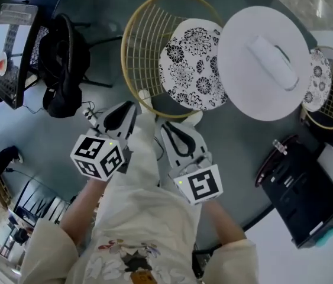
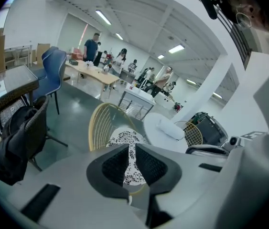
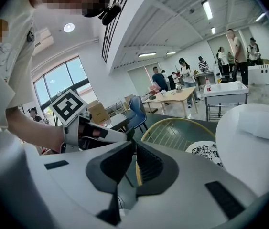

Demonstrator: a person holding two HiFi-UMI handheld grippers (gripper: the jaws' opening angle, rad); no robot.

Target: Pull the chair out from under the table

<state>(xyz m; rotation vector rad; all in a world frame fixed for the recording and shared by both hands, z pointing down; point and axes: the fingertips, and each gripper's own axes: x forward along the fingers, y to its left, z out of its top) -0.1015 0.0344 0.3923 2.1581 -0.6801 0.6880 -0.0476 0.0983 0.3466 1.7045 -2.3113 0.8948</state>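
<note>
**Gold wire chair pushed in at a round white table**

The chair (image 1: 148, 52) is made of thin gold wire and is stood upright at the left of the table (image 1: 243, 81). Its curved hoop backrest (image 1: 132, 58) is filled with upright bars. A round cushion (image 1: 190, 64), printed with black-and-white flowers, is laid on the seat. The seat is pushed in toward the table, so the cushion's right edge is covered by the rim of the plain white top. The backrest is left clear on the side turned away from the table.
</note>
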